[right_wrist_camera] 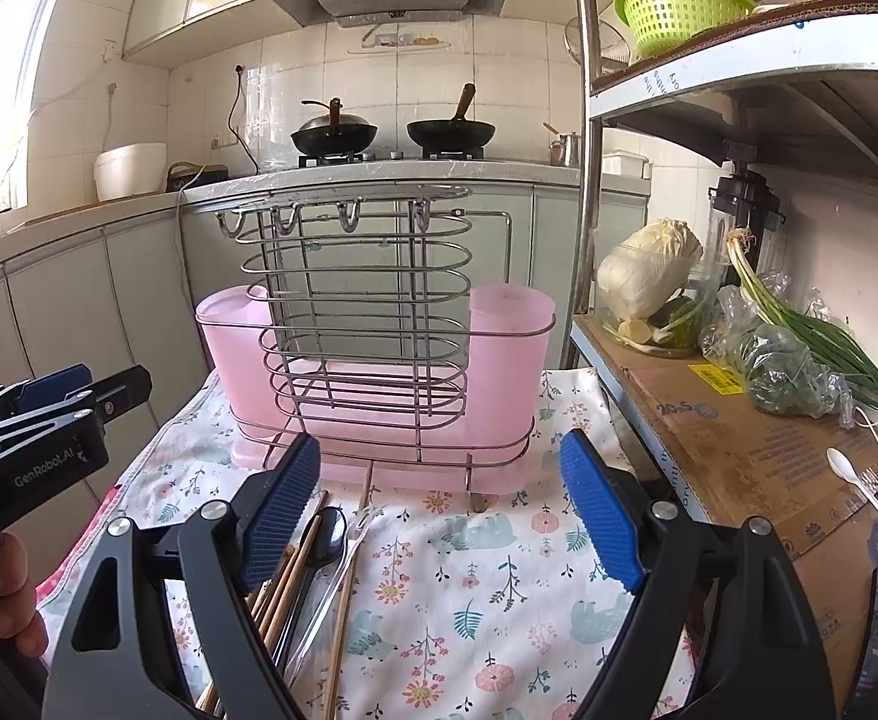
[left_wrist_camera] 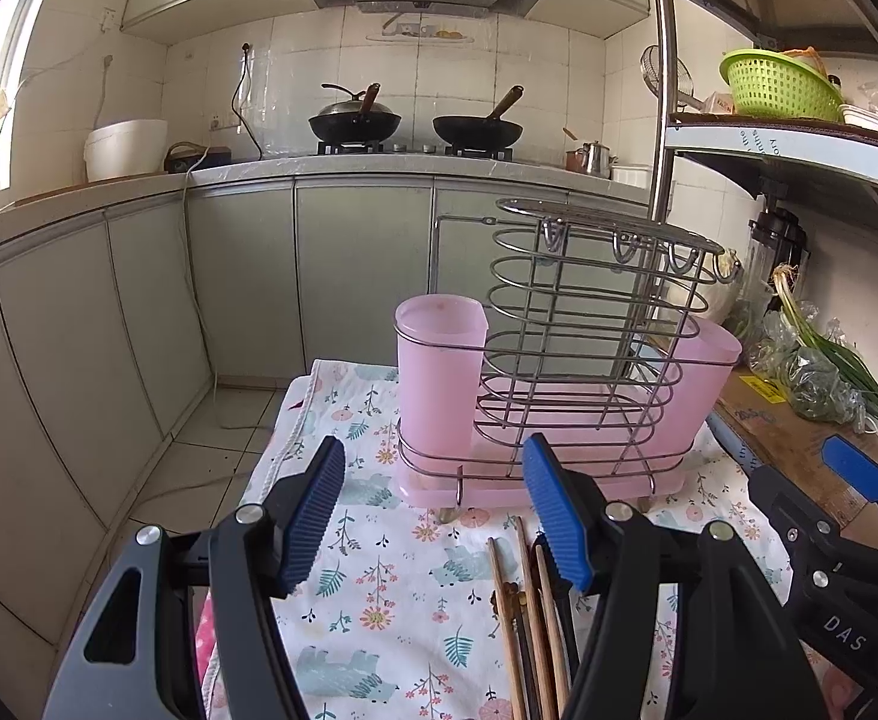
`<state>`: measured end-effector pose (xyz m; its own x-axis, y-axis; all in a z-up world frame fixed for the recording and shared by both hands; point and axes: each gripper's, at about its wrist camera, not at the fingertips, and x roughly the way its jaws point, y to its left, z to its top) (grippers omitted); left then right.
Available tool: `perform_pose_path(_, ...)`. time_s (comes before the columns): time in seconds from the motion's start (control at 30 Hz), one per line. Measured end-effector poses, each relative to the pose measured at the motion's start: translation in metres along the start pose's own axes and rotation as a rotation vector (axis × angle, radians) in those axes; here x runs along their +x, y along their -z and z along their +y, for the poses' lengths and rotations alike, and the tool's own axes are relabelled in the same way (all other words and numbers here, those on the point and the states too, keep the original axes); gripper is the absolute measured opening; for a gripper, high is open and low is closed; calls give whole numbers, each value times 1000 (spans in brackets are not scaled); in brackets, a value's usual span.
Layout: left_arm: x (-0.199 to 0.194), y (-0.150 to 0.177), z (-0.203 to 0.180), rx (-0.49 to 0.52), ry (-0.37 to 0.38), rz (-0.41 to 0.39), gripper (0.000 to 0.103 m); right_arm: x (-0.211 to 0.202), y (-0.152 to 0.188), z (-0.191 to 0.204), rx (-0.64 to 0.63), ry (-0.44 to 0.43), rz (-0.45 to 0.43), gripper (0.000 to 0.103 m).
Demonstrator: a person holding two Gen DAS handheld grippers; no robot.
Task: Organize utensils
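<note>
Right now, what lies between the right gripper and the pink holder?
Only bare floral cloth; the right wrist view shows it. The chopsticks and spoon lie off to the left.

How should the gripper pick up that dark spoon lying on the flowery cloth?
Probably by its thin handle, not the bowl. The dark spoon lies flat among the chopsticks, bowl toward the pink utensil rack. Bring the open right gripper down from above, fingers either side of the handle, since the rounded bowl would likely slip.

Utensil rack (right_wrist_camera: 372, 372) on cloth (right_wrist_camera: 487, 570), chopsticks (left_wrist_camera: 529, 618) before it, shelf (right_wrist_camera: 757, 450) right
</note>
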<state>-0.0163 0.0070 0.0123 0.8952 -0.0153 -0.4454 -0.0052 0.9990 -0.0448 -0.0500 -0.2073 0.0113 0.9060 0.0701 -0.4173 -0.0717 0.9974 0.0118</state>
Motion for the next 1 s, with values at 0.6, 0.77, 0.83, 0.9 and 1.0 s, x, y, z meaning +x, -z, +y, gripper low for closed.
perform_pose_path(0.6, -9, -1, 6, -15, 6, -20, 61, -10, -3, 6, -13, 2, -21, 83)
perform_pose_path(0.77, -13, -1, 8, -16, 7, -29, 61, -12, -4, 8, -18, 1, -26, 83)
perform_pose_path(0.83, -14, -1, 9, -18, 8, -31, 61, -14, -4, 9, -22, 1, -28, 83)
perform_pose_path(0.9, -15, -2, 9, -19, 10, -33, 61, -14, -5, 9, -23, 2, -29, 83)
perform_pose_path(1.0, -17, -2, 10, -20, 11, -37, 61, -15, -5, 10, -25, 3, -32, 83)
